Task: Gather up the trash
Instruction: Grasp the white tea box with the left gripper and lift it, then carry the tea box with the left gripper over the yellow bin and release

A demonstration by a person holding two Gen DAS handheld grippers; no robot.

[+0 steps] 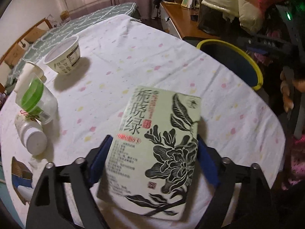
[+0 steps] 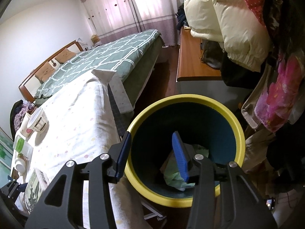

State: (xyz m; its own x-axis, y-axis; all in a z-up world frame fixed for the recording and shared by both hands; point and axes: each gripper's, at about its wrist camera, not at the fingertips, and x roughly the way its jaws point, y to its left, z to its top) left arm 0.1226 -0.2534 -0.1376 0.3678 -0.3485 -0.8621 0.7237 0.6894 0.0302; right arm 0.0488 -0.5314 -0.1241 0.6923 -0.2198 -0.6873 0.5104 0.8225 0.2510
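Note:
A pale green carton printed with a black flower lies on the table's dotted white cloth. My left gripper straddles it, its blue pads pressed against the carton's two long sides. The same carton shows at the lower left of the right wrist view. My right gripper hangs open over the mouth of a yellow-rimmed bin with nothing between its fingers. Crumpled green trash lies at the bin's bottom. The bin stands just off the table's right edge.
A paper yogurt cup, a clear jar with a green lid and a white pill bottle sit along the table's left side. A person's fingers show at the right. A bed, a wooden desk and hanging coats surround the table.

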